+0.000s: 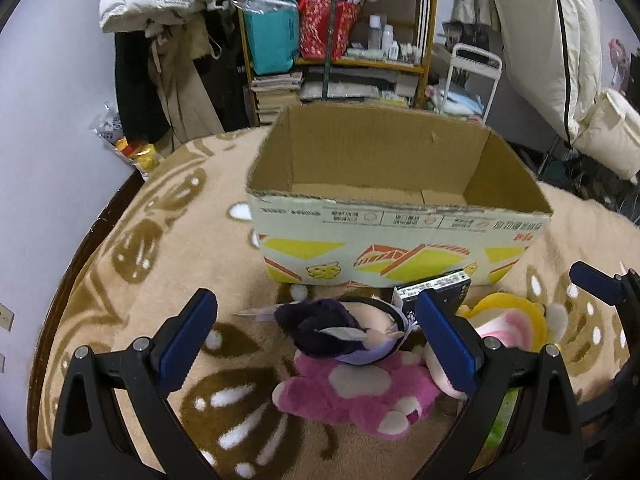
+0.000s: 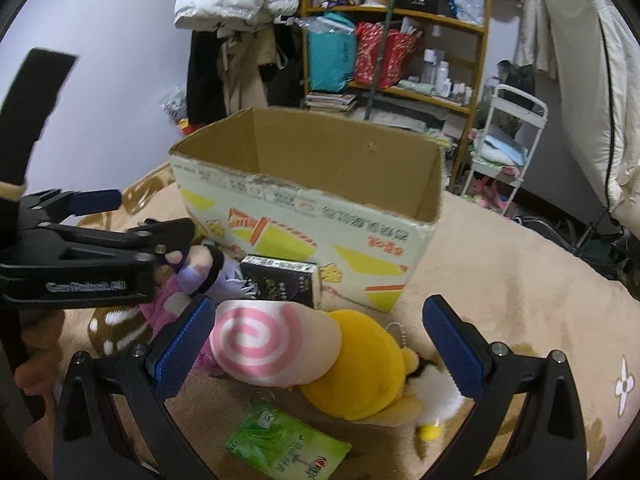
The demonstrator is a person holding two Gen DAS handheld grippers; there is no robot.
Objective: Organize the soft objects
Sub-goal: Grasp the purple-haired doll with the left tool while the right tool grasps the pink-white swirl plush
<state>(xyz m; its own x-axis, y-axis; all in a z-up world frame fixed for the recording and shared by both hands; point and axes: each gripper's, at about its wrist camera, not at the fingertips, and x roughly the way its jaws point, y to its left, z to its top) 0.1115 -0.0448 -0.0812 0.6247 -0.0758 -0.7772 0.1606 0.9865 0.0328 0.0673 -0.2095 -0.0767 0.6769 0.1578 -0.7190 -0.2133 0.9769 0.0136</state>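
My left hand-held gripper [image 1: 316,340] and right hand-held gripper [image 2: 320,346] hang wide open, empty, over pink-and-purple plush toys [image 1: 352,392] and a yellow plush doll [image 2: 360,368]; beyond them, the open cardboard box [image 1: 400,216] looks empty, sorting apparently unstarted.

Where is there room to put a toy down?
Inside the cardboard box, whose visible floor is bare. Also the blanket right of the box, and left of the pink plush. Crowded: in front of the box, where the plushes, black book and green packet cluster.
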